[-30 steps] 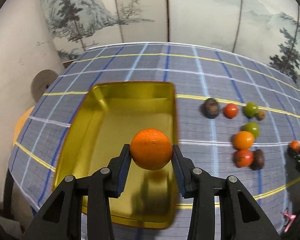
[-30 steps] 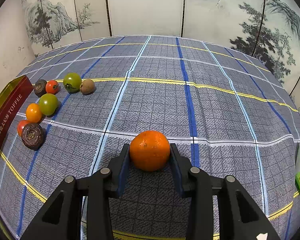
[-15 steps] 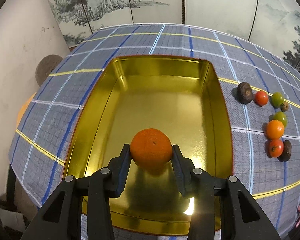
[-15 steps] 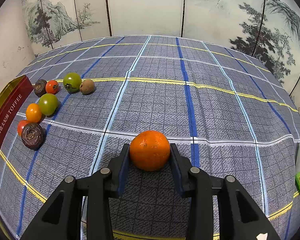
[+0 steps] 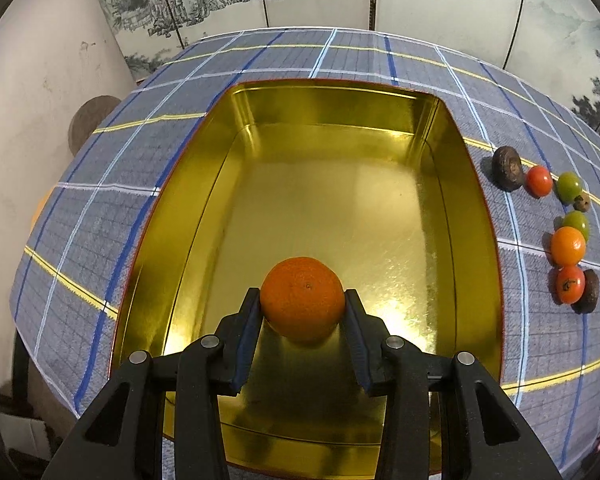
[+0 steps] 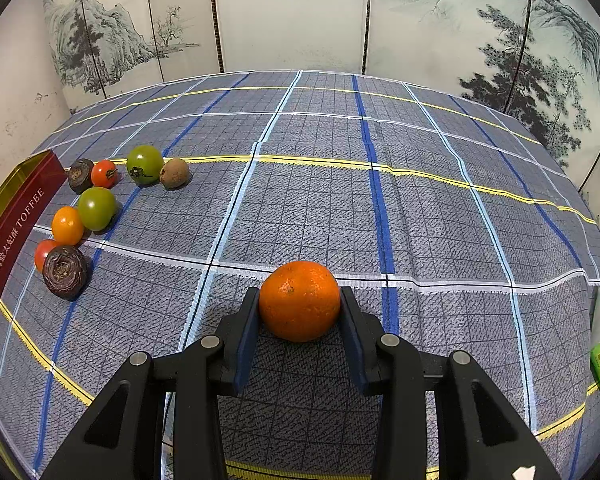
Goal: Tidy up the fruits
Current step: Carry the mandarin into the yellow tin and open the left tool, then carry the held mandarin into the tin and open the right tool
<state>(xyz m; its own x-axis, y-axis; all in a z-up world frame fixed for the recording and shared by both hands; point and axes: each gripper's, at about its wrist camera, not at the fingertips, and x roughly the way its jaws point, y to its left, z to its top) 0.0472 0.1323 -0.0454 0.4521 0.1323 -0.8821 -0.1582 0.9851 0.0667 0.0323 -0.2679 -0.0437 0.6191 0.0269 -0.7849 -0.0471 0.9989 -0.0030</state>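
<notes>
The left gripper (image 5: 302,307) was clamped on an orange (image 5: 302,298), holding it inside the open gold tin (image 5: 478,216), near the tin's front end; whether it touched the floor I could not tell. Just right of the tin, on the checked tablecloth (image 6: 320,200), lay a loose cluster of small fruits: a dark brown one (image 5: 507,168), a red one (image 5: 539,181), two green ones (image 5: 569,187), an orange one (image 5: 567,245) and more. Further right, the right gripper (image 6: 299,307) gripped a second orange (image 6: 299,300) low over bare cloth, well apart from the cluster.
</notes>
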